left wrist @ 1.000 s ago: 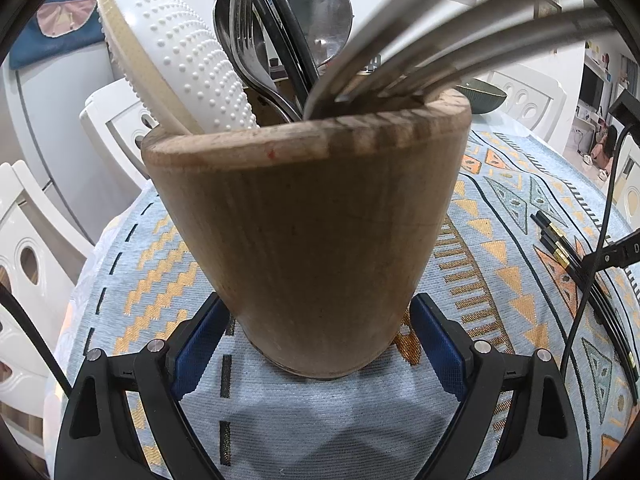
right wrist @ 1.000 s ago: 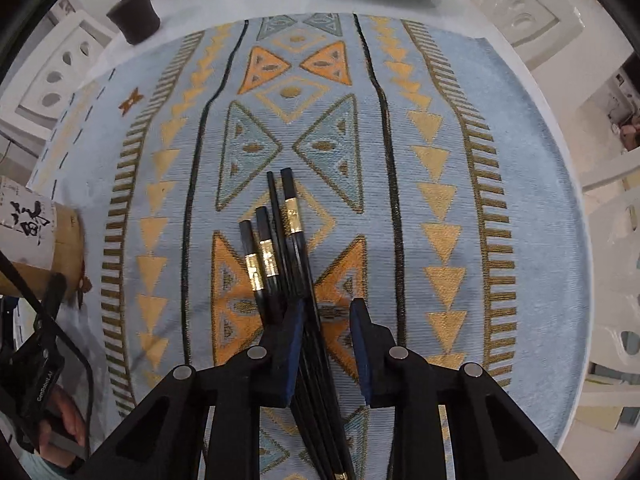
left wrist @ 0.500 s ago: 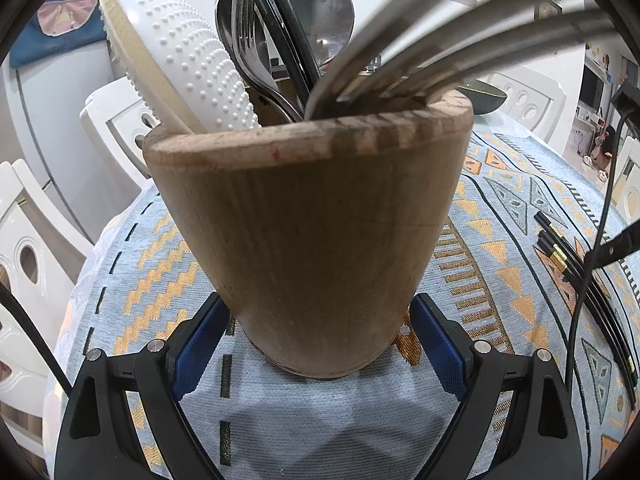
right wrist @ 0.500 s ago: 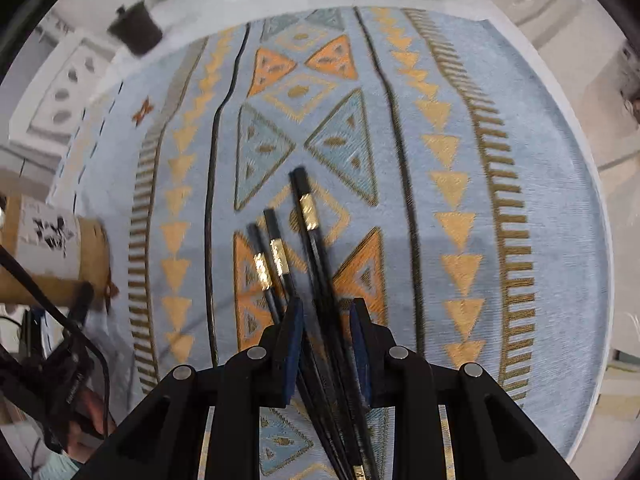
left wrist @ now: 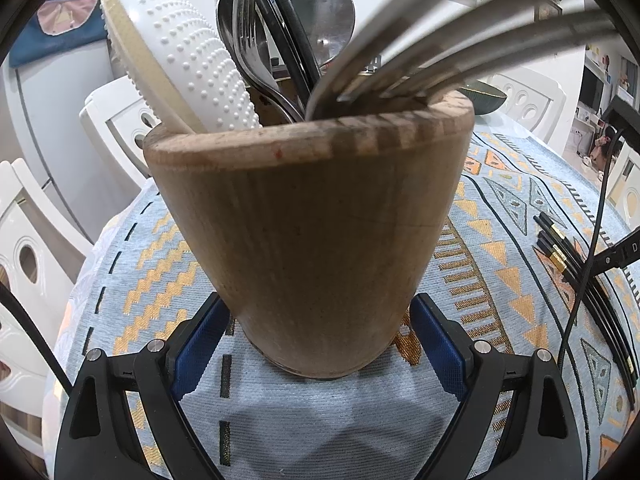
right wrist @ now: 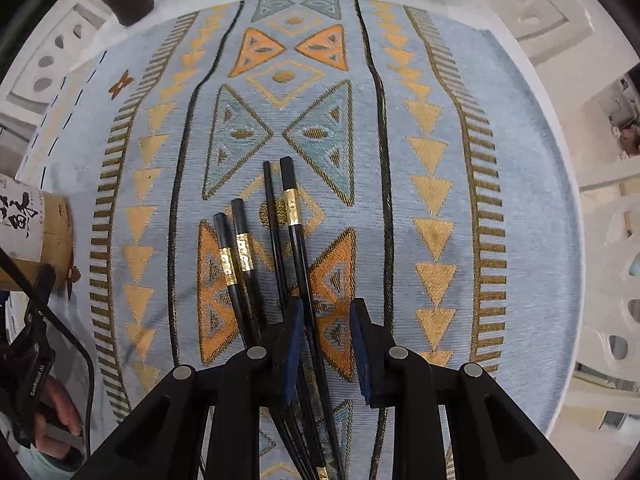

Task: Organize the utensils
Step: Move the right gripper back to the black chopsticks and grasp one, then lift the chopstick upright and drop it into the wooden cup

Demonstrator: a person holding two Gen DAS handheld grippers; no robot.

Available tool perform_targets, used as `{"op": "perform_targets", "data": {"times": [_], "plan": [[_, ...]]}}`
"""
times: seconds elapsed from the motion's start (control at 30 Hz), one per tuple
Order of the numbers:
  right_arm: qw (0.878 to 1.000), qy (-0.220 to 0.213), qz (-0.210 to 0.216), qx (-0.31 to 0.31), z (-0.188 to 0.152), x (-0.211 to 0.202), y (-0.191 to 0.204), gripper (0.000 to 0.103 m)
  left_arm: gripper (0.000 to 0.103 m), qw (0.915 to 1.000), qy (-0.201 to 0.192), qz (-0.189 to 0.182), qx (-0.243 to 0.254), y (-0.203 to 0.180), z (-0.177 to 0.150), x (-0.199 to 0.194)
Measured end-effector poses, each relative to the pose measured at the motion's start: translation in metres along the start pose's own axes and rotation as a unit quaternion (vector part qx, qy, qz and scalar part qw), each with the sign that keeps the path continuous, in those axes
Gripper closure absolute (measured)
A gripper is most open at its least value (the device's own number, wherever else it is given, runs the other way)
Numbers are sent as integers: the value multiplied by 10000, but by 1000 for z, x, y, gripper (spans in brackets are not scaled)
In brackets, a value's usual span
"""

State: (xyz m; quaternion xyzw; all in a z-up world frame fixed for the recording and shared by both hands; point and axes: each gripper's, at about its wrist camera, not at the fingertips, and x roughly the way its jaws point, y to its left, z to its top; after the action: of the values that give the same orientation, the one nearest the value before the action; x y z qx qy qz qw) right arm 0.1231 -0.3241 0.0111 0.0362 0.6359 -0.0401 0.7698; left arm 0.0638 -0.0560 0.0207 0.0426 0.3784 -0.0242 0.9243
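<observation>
Light was bright and even; fisheye bending curved both views' edges, dark at the corners; the nearest fork tines (left wrist: 460, 40) were blurred; shadows stayed soft.

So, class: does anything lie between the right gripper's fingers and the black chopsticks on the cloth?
Nothing visible does. The right gripper hangs directly over the chopsticks, one of them running between its open fingers.

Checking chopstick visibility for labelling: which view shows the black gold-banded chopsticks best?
The right wrist view: the black gold-banded chopsticks lie central on the patterned blue tablecloth, ends and bands sharp. The left wrist view shows them only small at the right edge, partly crossed by a black cable.
</observation>
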Motion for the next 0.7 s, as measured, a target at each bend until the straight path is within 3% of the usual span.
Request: {"op": "perform_targets", "data": {"times": [0.33, 0.4, 0.53, 0.7], "plan": [[9975, 117, -526, -451, 19, 9, 26, 80, 12, 10000, 1, -4, 11, 0, 2, 2], [9979, 22, -451, -470, 22, 8, 28, 81, 12, 10000, 2, -11, 5, 0, 2, 2], [9987, -219, -346, -305, 25, 4, 30, 96, 12, 10000, 3, -19, -5, -1, 2, 2], [9961, -789, -373, -148, 10, -28, 34, 98, 12, 10000, 4, -32, -9, 5, 1, 3]]}}
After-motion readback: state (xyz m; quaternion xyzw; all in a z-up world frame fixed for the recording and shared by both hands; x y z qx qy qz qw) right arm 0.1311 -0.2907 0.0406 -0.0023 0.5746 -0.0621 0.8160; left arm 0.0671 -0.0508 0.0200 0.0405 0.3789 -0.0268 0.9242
